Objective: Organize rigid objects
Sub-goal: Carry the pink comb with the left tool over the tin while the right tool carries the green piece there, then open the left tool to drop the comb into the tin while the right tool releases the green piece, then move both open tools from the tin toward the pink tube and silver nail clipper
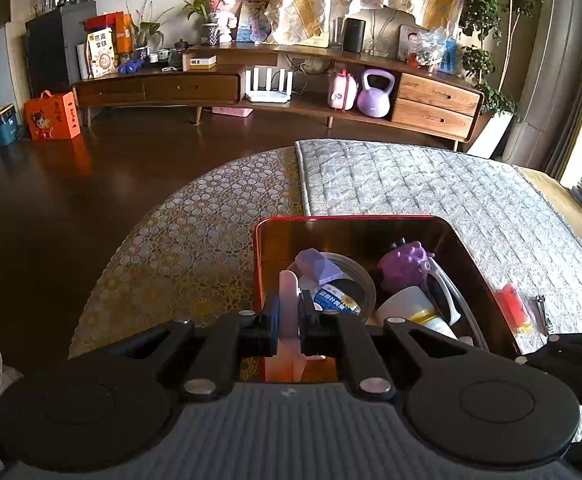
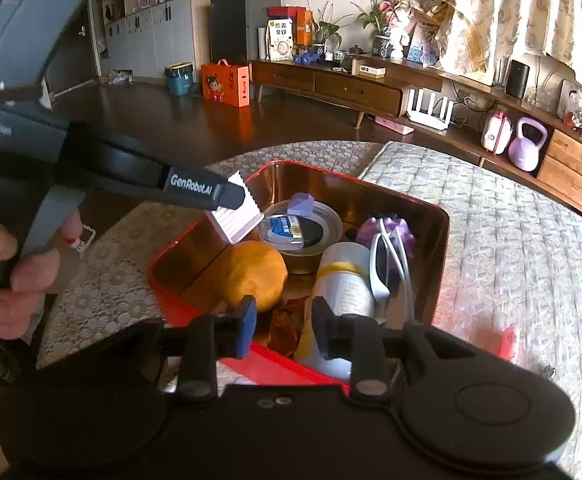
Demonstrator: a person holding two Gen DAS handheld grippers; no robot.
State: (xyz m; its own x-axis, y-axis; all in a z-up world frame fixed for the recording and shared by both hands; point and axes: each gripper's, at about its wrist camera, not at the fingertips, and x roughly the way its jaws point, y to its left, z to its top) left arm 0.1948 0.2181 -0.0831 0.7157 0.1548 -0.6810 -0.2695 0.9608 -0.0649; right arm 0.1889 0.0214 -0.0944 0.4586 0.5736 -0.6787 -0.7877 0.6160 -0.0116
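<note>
A red tin box [image 2: 371,188] with a shiny inside stands on the quilted bed cover. In it lie an orange ball [image 2: 251,276], a white bottle [image 2: 343,280], white sunglasses [image 2: 387,264], a purple spiky toy [image 2: 391,228] and a round tin [image 2: 311,232]. My left gripper [image 1: 289,312] is shut on a pale pink ribbed flat piece [image 1: 289,292]. In the right wrist view that gripper [image 2: 235,196] holds the piece [image 2: 239,216] over the box's left wall. My right gripper [image 2: 285,322] stands open above the box's near edge, touching nothing, with a brown wrapper [image 2: 287,328] below the gap.
A small red item [image 1: 515,308] and a metal nail clipper [image 1: 543,312] lie on the grey quilt [image 1: 431,184] right of the box. A person's hand [image 2: 7,272] grips the left tool's handle. Dark floor and a long wooden sideboard [image 1: 291,88] lie beyond the bed.
</note>
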